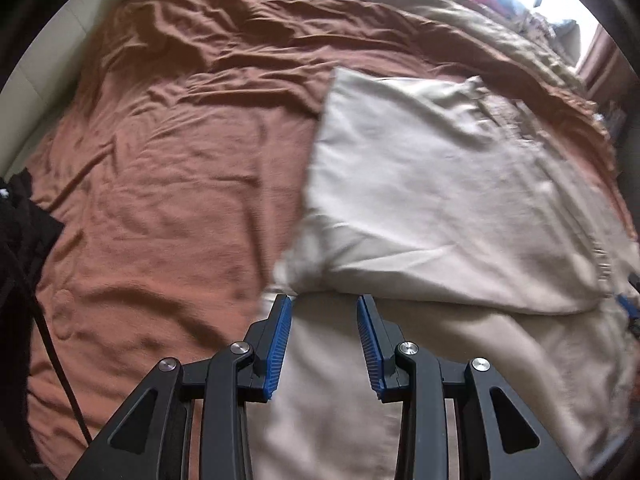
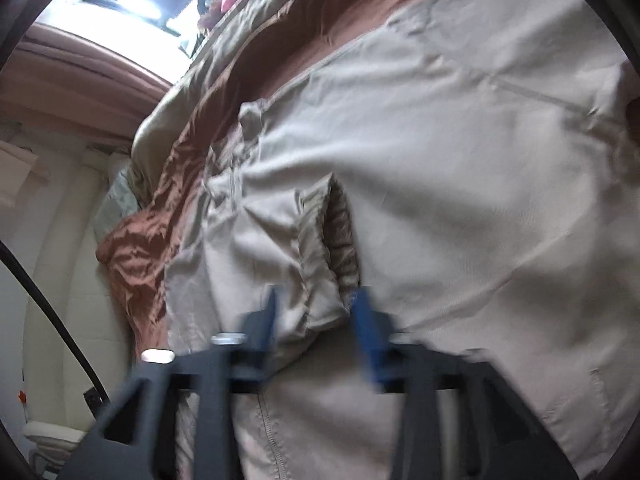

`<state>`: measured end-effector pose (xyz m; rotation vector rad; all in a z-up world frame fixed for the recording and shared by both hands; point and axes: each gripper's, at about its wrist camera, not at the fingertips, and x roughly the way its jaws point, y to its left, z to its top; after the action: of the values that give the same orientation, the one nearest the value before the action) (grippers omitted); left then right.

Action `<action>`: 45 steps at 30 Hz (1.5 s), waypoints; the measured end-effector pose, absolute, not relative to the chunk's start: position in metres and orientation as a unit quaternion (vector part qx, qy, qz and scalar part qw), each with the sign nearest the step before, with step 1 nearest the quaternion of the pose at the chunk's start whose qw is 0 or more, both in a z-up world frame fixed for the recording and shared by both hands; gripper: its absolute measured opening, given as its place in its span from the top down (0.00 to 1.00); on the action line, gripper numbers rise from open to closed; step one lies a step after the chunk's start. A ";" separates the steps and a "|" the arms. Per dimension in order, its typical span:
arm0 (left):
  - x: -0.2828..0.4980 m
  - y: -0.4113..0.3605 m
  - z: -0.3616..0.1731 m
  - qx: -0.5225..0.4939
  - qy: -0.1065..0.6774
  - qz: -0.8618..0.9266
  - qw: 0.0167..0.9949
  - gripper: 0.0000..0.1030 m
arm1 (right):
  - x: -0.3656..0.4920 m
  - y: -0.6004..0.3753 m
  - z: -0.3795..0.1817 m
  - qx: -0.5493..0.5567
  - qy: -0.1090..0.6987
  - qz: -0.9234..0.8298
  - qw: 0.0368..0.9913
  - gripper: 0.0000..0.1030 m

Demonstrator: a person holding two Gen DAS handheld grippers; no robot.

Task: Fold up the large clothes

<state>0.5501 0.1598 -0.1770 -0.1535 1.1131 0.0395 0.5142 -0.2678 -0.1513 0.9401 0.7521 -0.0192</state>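
A large beige garment (image 1: 440, 200) lies on a bed, its upper part folded over its lower part (image 1: 340, 380). My left gripper (image 1: 324, 304) is open just above the lower layer near the fold edge, holding nothing. In the right wrist view the same beige garment (image 2: 460, 180) fills the frame, with an elastic cuff or waistband bunch (image 2: 320, 248) in the middle. My right gripper (image 2: 316, 300) is blurred, its jaws apart on either side of that bunch; the cloth lies between the fingers (image 2: 364, 320).
A wrinkled rust-brown sheet (image 1: 180, 160) covers the bed. A tan duvet (image 1: 460, 16) is heaped at the far side. Dark cloth and a black cable (image 1: 52, 340) lie at the left edge. A white wall and cable (image 2: 52, 300) stand beside the bed.
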 end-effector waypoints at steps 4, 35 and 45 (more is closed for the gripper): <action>0.549 0.128 -0.159 -0.070 0.517 -0.010 0.853 0.46 | 0.490 -0.293 -0.149 0.451 0.328 -0.029 0.829 0.35; 0.591 -0.219 -0.206 0.120 0.520 -0.222 0.816 0.42 | 0.366 -0.467 -0.227 0.559 0.170 -0.191 0.789 0.60; 0.612 -0.243 -0.226 0.140 0.523 -0.225 0.810 0.42 | 0.369 -0.472 -0.251 0.555 0.156 -0.202 0.792 0.91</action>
<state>0.6122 -0.2434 -0.2264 0.2983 1.1174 -0.4815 0.3685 -0.4720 -0.2507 1.1932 0.3352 -0.4339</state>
